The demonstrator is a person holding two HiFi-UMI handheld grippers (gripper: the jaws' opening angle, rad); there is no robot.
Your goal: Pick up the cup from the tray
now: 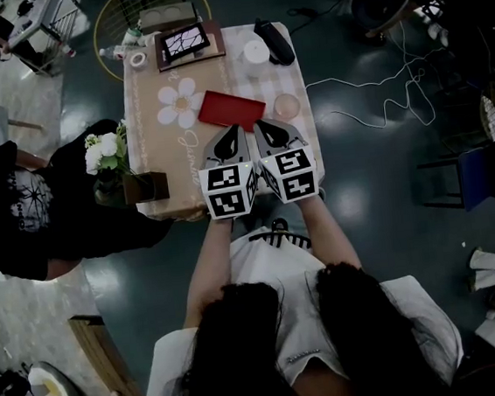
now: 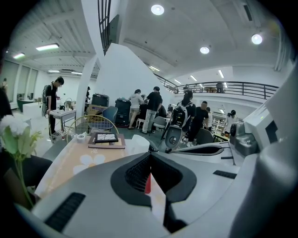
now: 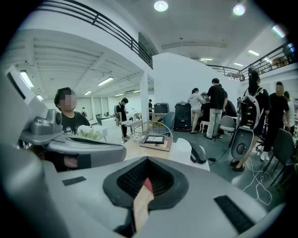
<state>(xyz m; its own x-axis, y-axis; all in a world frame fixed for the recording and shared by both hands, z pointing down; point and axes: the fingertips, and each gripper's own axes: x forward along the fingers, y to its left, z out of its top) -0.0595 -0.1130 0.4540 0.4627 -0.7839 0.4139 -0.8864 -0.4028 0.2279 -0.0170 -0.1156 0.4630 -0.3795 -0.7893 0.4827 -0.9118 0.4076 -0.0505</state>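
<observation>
Cup (image 1: 287, 105), pale pink, translucent, beside red tray (image 1: 231, 109); left tool (image 1: 237, 130) and right tool (image 1: 257, 125) closed, empty.

Read the table (image 1: 146, 107) as a clock face, with 6 o'clock at the wearer's edge. The tray (image 1: 231, 109) lies at the centre. The cup (image 1: 287, 106) stands on the table at the tray's 3 o'clock, near it but apart. At 12 o'clock a framed picture (image 1: 184, 42) rests on a flat board, with a tape roll (image 1: 138, 59) at its 9. At 1 o'clock a round container (image 1: 255, 52) sits just beside an oblong case (image 1: 274, 42). Flowers (image 1: 106, 152) stand at 8 o'clock, a box (image 1: 145, 187) at their 5. The left gripper (image 1: 233, 131) and right gripper (image 1: 261, 126) sit side by side at 6 o'clock.
</observation>
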